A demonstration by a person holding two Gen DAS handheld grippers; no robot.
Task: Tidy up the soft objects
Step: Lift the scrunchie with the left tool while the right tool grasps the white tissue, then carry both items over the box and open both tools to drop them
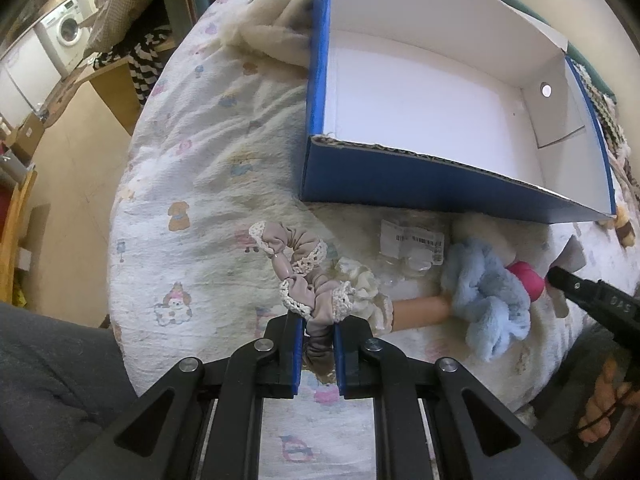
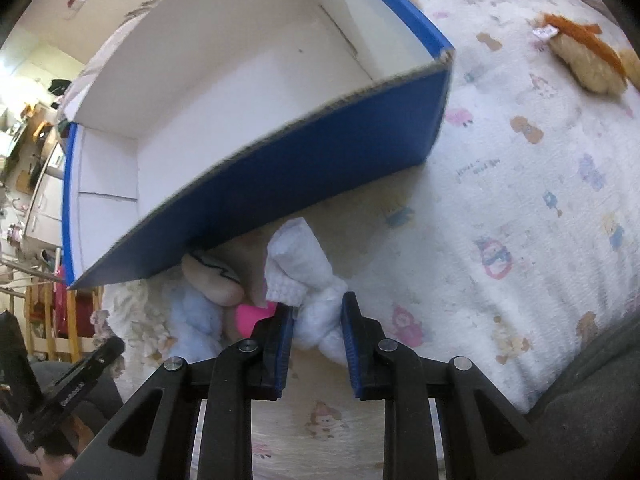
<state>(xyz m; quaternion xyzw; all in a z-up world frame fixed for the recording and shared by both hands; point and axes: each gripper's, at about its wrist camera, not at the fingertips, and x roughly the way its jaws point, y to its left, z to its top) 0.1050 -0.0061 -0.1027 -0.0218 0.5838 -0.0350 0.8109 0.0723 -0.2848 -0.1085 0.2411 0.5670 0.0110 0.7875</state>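
Observation:
My left gripper is shut on a beige scrunchie with lace trim, held in front of the blue box with a white inside. A cream scrunchie, a fluffy light-blue scrunchie and a pink item lie on the bed below the box's near wall. My right gripper is shut on a white fluffy cloth, close to the box's near wall. The light-blue scrunchie and pink item lie to its left.
The bed has a quilt with a cartoon print. A cream fleece lies left of the box. A clear packet with a barcode label lies under the box edge. A plush toy with an orange band lies far right. The bed's edge drops to the floor at left.

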